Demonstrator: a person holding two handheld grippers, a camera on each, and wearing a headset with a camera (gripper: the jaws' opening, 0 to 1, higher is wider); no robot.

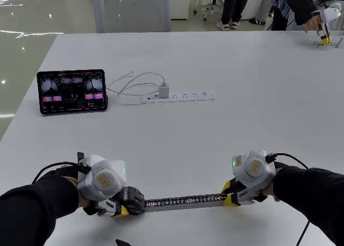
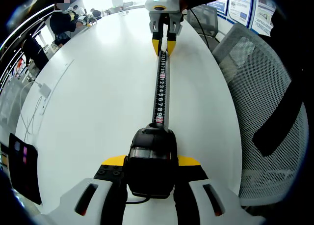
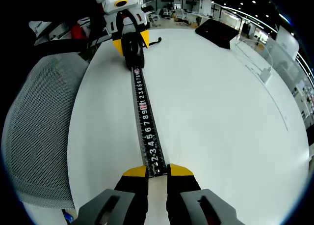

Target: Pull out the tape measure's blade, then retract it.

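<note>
Worktop: white table (image 1: 215, 138), both grippers low over its near edge.

Left gripper (image 2: 152, 161): jaws clamped on the two sides of the tape measure case (image 3: 132, 48). The case sits squarely between the yellow tips with its mouth facing the other gripper.

Right gripper (image 3: 157, 171): well apart from the left one and directly facing it. Its jaws are drawn in on the free end of the blade (image 2: 161, 87). The last numbers run in between the yellow tips. The end hook (image 3: 156, 173) is largely covered there, so the hold appears to be on the blade end, though the exact contact is not clear.

Blade: out of the case and running straight from the left gripper to the right, face up, flat on or just over the table, with no visible twist or sag.

Step in hand, by judgement: the pull-out. A fair length is already drawn, so this half looks at or near its end.

Next move, by judgement: the retract. It calls for the left gripper to hold the case firm while the right gripper travels back toward it along the blade's own line, so the blade feeds into the mouth under control rather than snapping in. Whether a lock is set on the case cannot be told.
</note>
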